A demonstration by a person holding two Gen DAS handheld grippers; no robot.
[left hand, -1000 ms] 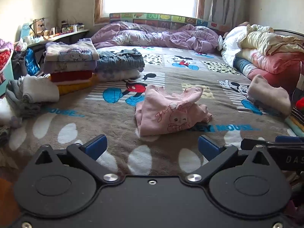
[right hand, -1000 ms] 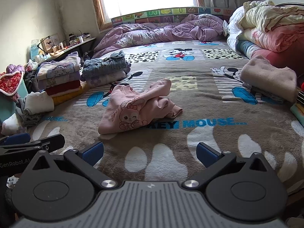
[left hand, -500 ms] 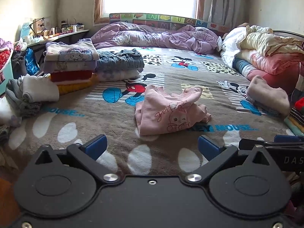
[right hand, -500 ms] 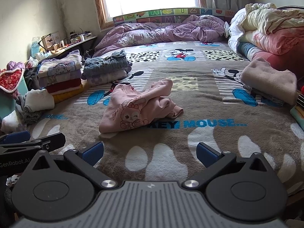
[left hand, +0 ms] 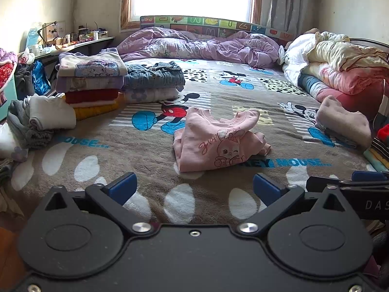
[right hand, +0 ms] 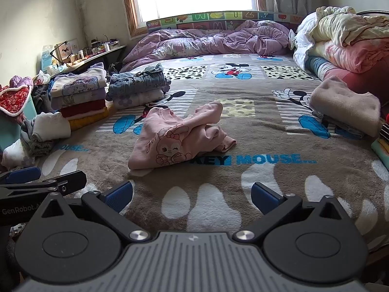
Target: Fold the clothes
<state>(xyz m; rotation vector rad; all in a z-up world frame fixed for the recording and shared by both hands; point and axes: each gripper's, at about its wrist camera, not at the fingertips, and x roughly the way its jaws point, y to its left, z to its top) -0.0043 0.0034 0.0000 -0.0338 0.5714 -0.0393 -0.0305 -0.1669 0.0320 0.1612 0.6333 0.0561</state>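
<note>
The bed [left hand: 150,150] held folded stacks [left hand: 91,82] at its left. A pink top [left hand: 214,143], loosely folded, lay mid-blanket, well ahead of both grippers. The left gripper [left hand: 193,186] and right gripper [right hand: 192,194] hung empty, fingers spread wide apart.

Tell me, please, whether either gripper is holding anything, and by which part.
Nothing is held. The left gripper and right gripper are both open and empty, short of the pink top on the bed.
</note>
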